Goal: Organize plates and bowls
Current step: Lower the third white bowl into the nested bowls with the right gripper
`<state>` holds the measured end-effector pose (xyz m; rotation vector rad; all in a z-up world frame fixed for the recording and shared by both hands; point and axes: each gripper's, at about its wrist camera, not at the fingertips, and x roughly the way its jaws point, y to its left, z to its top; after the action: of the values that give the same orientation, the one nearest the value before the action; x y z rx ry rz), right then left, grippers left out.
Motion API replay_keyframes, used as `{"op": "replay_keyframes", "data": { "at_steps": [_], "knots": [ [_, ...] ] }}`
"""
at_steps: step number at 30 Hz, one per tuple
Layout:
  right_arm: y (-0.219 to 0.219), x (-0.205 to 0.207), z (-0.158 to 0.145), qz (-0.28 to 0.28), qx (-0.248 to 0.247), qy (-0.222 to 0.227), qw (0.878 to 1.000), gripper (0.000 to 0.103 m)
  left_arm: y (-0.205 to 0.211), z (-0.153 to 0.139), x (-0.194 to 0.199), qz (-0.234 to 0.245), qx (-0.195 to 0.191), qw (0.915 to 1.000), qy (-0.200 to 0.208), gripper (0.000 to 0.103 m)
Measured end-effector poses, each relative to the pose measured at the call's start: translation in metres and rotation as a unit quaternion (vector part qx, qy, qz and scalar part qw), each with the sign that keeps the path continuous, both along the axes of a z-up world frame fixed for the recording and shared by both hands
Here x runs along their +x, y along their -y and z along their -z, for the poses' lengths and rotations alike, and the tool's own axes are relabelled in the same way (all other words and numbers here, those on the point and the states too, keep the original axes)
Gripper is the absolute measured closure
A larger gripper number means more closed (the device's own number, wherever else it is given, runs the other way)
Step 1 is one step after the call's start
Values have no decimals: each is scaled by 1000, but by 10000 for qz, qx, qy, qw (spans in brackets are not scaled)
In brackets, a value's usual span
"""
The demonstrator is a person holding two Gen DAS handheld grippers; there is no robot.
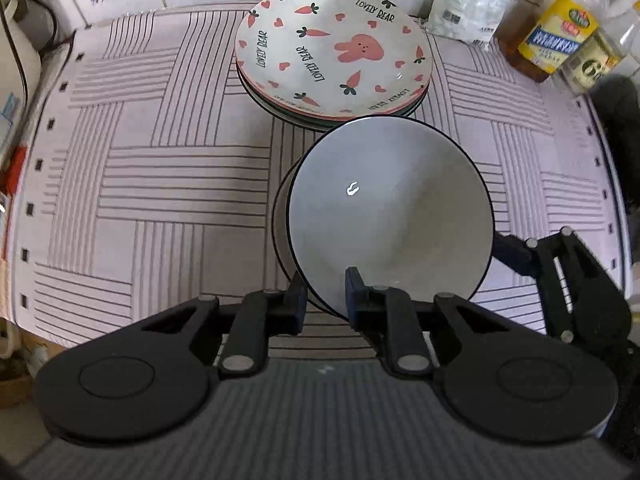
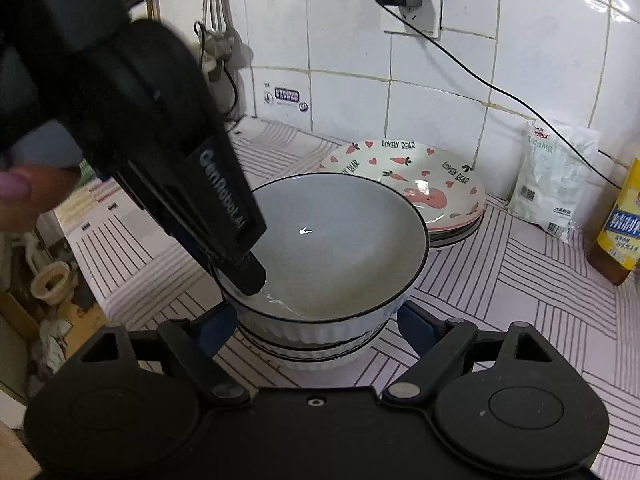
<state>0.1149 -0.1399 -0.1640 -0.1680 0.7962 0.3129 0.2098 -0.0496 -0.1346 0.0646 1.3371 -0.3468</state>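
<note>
A grey bowl with a black rim is pinched at its near rim by my left gripper, one finger inside and one outside. It sits tilted in a stack of ribbed white bowls. In the right wrist view the grey bowl is the top one and my left gripper grips its left rim. My right gripper is open, its fingers on either side of the bowl stack, apart from it. A stack of "Lovely Bear" plates lies behind the bowls, and shows in the right wrist view.
The counter has a striped mat. Oil bottles and a white bag stand at the back right against the tiled wall. A power cord runs down the wall. The counter edge drops off on the left.
</note>
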Motion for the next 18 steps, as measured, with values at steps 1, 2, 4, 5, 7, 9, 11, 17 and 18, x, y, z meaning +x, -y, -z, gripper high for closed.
{"op": "replay_keyframes", "data": {
  "at_steps": [1, 2, 4, 5, 7, 9, 11, 17, 18],
  "knots": [
    [-3, 1, 0, 8, -92, 17, 10000, 12, 1, 0, 1, 1, 65, 10000, 4, 85],
    [-4, 2, 0, 4, -124, 6, 9999, 12, 1, 0, 2, 6, 117, 9999, -1, 84],
    [-6, 5, 1, 15, -138, -59, 9999, 12, 1, 1, 4, -15, 212, 9998, -22, 82],
    [-7, 6, 1, 14, -132, -108, 9999, 11, 1, 2, 5, -11, 242, 9997, -29, 82],
    [-10, 8, 3, 14, -178, -156, 9997, 8, 1, 4, 5, 30, 267, 9996, 5, 82],
    [-13, 8, 5, 4, -242, -94, 9997, 7, -2, 4, 4, 15, 233, 9997, 36, 81],
    [-14, 8, 4, 26, -246, -87, 9997, 7, -3, 4, 4, -9, 211, 9998, 70, 81],
    [-16, 4, 3, 82, -331, -19, 9994, 8, -8, 0, -3, 156, 50, 9993, 340, 80],
    [-17, 1, 1, 96, -343, 31, 9994, 8, -10, -2, -5, 231, 2, 9988, 440, 80]
  ]
}}
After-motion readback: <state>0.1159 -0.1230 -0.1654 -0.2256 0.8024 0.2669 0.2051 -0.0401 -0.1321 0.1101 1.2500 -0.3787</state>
